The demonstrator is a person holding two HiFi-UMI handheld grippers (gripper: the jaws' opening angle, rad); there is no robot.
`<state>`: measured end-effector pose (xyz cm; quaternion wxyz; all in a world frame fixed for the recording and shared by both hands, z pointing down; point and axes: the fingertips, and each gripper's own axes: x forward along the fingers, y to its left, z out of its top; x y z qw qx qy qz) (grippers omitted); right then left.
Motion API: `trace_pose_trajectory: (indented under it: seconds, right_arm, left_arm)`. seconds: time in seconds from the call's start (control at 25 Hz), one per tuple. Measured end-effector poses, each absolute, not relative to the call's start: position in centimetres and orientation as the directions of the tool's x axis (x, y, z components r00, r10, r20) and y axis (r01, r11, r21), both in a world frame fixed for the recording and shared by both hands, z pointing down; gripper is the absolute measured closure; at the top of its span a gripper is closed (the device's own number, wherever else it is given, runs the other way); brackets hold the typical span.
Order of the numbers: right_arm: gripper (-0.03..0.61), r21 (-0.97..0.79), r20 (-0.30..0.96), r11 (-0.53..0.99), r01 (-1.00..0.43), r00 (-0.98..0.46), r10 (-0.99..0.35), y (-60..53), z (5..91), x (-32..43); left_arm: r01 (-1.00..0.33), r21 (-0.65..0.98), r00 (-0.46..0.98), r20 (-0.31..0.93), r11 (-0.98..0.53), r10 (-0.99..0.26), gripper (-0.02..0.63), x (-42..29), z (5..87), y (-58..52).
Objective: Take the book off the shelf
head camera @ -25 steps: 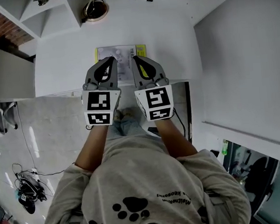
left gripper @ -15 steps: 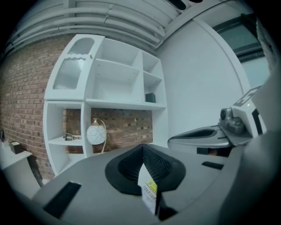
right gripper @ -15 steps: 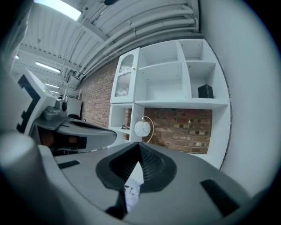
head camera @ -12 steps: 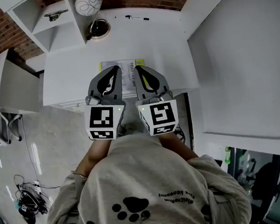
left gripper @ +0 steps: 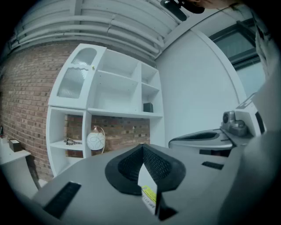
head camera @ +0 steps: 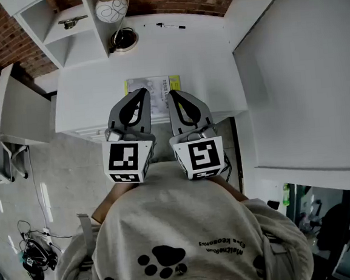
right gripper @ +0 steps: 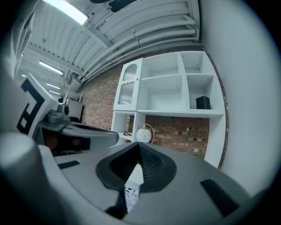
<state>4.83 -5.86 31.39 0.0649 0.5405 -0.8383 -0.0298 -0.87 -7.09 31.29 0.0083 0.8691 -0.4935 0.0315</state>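
The left gripper (head camera: 142, 94) (left gripper: 142, 150) has its jaws pinched together on the near edge of a thin white book with a yellow strip (head camera: 154, 86) (left gripper: 149, 189). The right gripper (head camera: 172, 94) (right gripper: 138, 151) is clamped on that same edge (right gripper: 131, 190), just beside the left. The book lies flat and straight ahead of both tips, its near edge running side to side between them, so neither hand is nearer. It hangs over the plain white desk top (head camera: 92, 95). The white open shelf unit (head camera: 55, 28) stands beyond it, well apart, so I judge the book already clear of the shelf.
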Motion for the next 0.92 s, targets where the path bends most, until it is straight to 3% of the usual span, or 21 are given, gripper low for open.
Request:
trace_pose_trajectory:
  seconds: [0.92]
  right_arm:
    - [0.561,0.137,0.073,0.399,-0.906,-0.393,-0.917,-4.3,33.2,2.3]
  left_arm:
    - [-0.827,-0.006,0.561,0.075,-0.563,-0.824,0.604,-2.5,33.5,-5.4]
